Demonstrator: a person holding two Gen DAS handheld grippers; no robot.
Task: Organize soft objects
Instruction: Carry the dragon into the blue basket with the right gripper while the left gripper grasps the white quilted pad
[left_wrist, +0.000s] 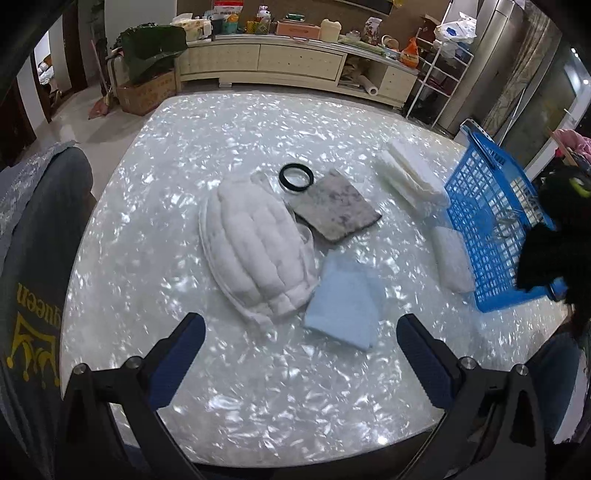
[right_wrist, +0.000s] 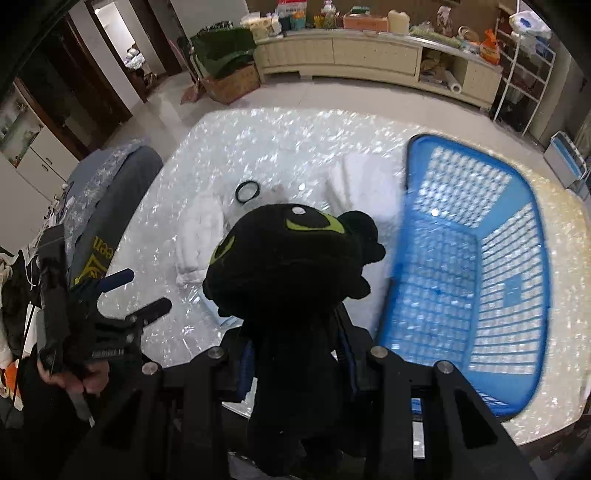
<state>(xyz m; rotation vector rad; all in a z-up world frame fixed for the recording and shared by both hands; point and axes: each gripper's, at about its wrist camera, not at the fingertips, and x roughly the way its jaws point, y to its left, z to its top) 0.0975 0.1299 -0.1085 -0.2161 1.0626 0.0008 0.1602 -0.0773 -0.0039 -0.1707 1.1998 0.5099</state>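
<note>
The black plush toy with green eyes (right_wrist: 291, 266) hangs in the right claw (right_wrist: 295, 354), clamped around its lower body, just at nine o'clock of the blue plastic lattice basket (right_wrist: 472, 280) and above the table. It looks light and squashy; a grip on the narrow torso, as here, seems sound, though the big head may flop (nothing fragile about it). The left claw (left_wrist: 301, 332) hovers with its fingers wide apart and empty, above the shiny pearl-patterned table (left_wrist: 221, 155). Ahead of it, towards twelve o'clock, lie the white quilted padded cushion (left_wrist: 255, 251) and a pale blue folded cloth (left_wrist: 343, 306), touching; both would likely drape, so pinching an edge fold suits. The plush hides much of the cushion and cloth in the right view, and its legs are lost against the black claw frame.
</note>
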